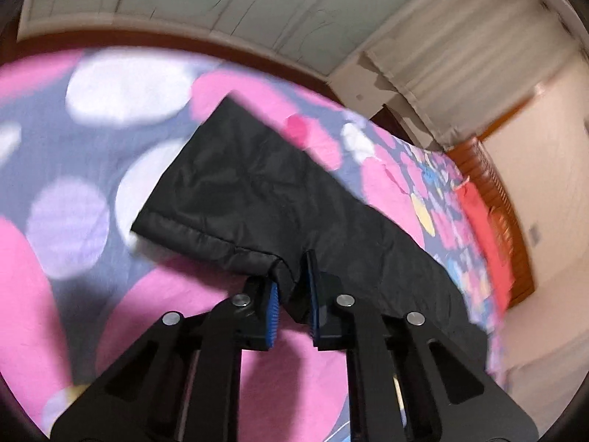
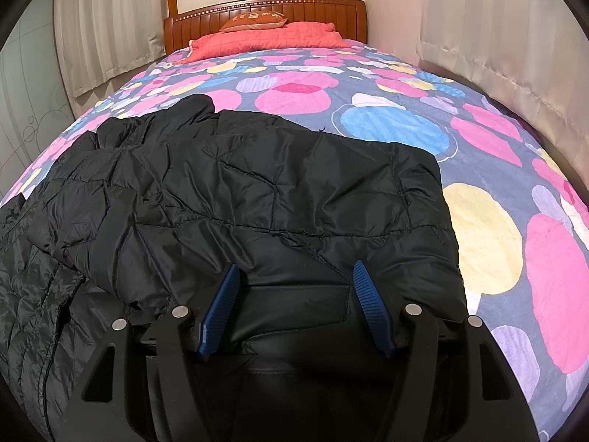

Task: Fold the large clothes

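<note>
A black quilted jacket [image 2: 257, 184] lies rumpled across the near half of the bed. In the left wrist view one long black part of it, a sleeve [image 1: 257, 191] by its shape, stretches out over the bedspread. My left gripper [image 1: 291, 276] is shut on the hemmed end of that sleeve, with the fabric pinched between the blue pads [image 1: 273, 309]. In the right wrist view my right gripper [image 2: 296, 265] stands at the jacket's near edge. Its jaws stay wide, a thick smooth fold of jacket fills the gap, and the blue pads [image 2: 221, 305] press against its sides.
The bedspread [image 2: 397, 129] is grey-blue with large pink, blue and yellow circles. A red pillow [image 2: 265, 37] and a small cushion lie by the wooden headboard [image 2: 265, 7]. Curtains [image 2: 497, 55] hang close along both sides of the bed. Bare bedspread lies right of the jacket.
</note>
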`<state>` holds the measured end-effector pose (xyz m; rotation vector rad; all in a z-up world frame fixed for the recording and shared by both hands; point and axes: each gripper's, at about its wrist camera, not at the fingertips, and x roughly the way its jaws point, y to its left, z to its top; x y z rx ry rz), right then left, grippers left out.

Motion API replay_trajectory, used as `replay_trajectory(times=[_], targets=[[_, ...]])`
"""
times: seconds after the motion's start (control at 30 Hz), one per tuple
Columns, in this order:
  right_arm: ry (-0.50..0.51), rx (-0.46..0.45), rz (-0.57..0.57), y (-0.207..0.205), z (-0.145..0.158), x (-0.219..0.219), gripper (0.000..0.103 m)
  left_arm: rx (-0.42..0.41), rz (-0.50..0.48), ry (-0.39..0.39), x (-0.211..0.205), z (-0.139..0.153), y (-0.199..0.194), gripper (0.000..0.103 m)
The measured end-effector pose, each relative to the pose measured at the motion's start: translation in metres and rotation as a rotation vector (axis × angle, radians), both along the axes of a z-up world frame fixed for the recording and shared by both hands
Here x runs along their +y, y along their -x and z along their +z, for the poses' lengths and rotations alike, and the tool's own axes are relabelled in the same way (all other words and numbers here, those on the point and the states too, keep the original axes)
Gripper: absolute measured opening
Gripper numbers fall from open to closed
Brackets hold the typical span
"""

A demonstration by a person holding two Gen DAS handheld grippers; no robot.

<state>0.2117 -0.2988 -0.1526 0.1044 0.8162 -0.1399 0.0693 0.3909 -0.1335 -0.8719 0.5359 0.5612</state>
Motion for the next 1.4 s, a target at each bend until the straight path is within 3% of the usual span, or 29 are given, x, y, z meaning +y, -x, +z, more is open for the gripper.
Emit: replay_trajectory(times=[0.07, 0.17, 0.37, 0.47, 0.67, 0.97, 1.03, 1.07, 1.1, 1.17, 1.4], targets=[[0.0, -0.001, 0.0, 0.0, 0.0, 0.0, 0.064, 0.004, -0.047, -0.118, -0.02, 0.024, -0.01, 0.012], [-0.001, -0.001, 0.001, 0.0, 0.0, 0.0, 0.064, -0.011, -0.126, -0.225, -0.052, 0.052, -0.024, 0.012], [-0.007, -0.004, 0.002, 0.001, 0.0, 0.0, 0.064, -0.052, -0.345, -0.382, -0.144, 0.091, -0.085, 0.012], [-0.01, -0.006, 0.002, 0.001, 0.0, 0.0, 0.064, -0.065, -0.467, -0.404, -0.196, 0.097, -0.11, 0.008], [-0.015, -0.009, 0.002, 0.0, 0.002, -0.002, 0.064, -0.049, -0.676, -0.429, -0.296, 0.087, -0.159, 0.008], [-0.019, -0.011, 0.003, 0.002, 0.001, -0.003, 0.065, 0.041, -0.949, -0.479, -0.413, 0.037, -0.191, 0.008], [-0.023, -0.013, 0.007, 0.0, 0.003, -0.003, 0.067, 0.075, -0.973, -0.493, -0.426, 0.028, -0.191, 0.013], [-0.023, -0.012, 0.009, -0.001, 0.003, -0.003, 0.068, 0.087, -0.982, -0.502, -0.431, 0.026, -0.189, 0.023], [-0.023, -0.012, 0.009, -0.002, 0.003, -0.002, 0.068, 0.084, -0.994, -0.497, -0.435, 0.025, -0.189, 0.046], [-0.023, -0.011, 0.009, 0.0, 0.002, -0.001, 0.069, 0.062, -1.008, -0.485, -0.436, 0.03, -0.181, 0.065], [-0.023, -0.013, -0.008, 0.004, 0.016, 0.005, 0.069, 0.025, -0.993, -0.518, -0.416, 0.053, -0.153, 0.068]])
